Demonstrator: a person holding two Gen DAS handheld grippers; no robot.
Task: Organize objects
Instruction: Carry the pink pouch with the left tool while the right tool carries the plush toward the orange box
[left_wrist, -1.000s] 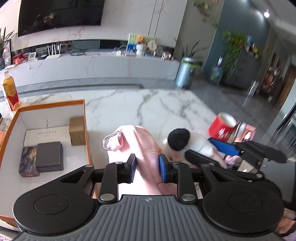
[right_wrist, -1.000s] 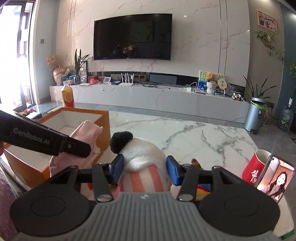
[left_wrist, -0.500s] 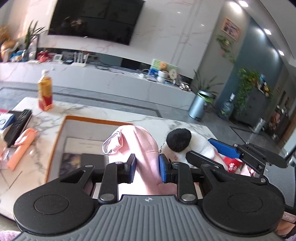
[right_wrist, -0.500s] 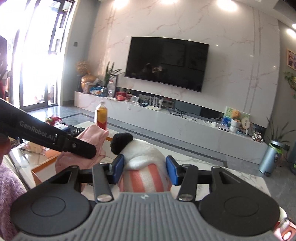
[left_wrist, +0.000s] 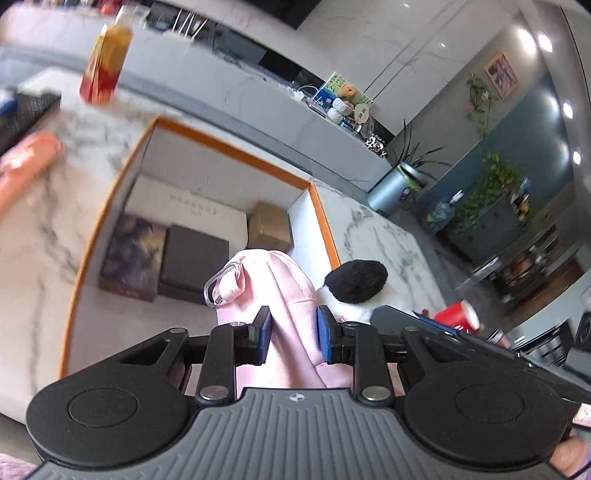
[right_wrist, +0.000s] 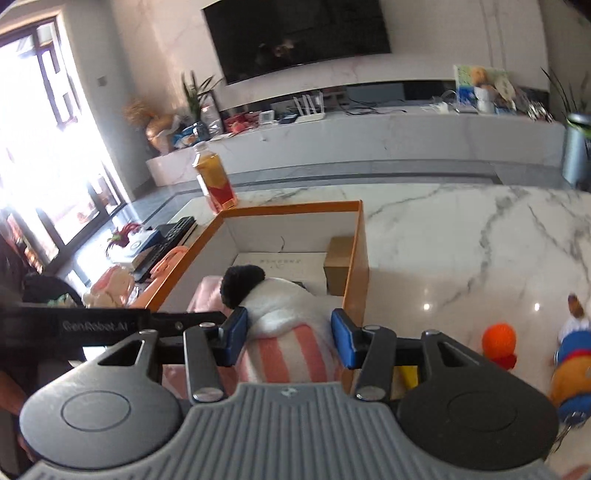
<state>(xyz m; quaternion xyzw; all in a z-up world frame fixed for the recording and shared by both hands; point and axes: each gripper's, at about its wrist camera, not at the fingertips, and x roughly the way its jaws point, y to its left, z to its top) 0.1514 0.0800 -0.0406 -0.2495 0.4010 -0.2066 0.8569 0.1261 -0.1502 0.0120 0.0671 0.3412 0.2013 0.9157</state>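
My left gripper (left_wrist: 294, 334) is shut on a pink fabric item (left_wrist: 284, 299) with a clear clip, held above the near right corner of the orange-rimmed box (left_wrist: 236, 149). My right gripper (right_wrist: 288, 338) is shut on a plush toy (right_wrist: 288, 314) with a white body, a black ear and pink stripes, held over the box's (right_wrist: 360, 254) near right wall. The plush toy also shows in the left wrist view (left_wrist: 354, 286), right of the pink item. The pink item shows in the right wrist view (right_wrist: 207, 295), left of the toy.
Inside the box lie a white flat box (left_wrist: 192, 210), a dark grey box (left_wrist: 195, 258), a picture box (left_wrist: 133, 254) and a brown carton (right_wrist: 338, 260). A drink bottle (right_wrist: 216, 179) stands behind the box. Small plush toys (right_wrist: 498, 343) lie on the marble table at the right. A red cup (left_wrist: 458, 314).
Both grippers have carried their items left and forward, from beside the box to over it. Both views now tilt down into the box.
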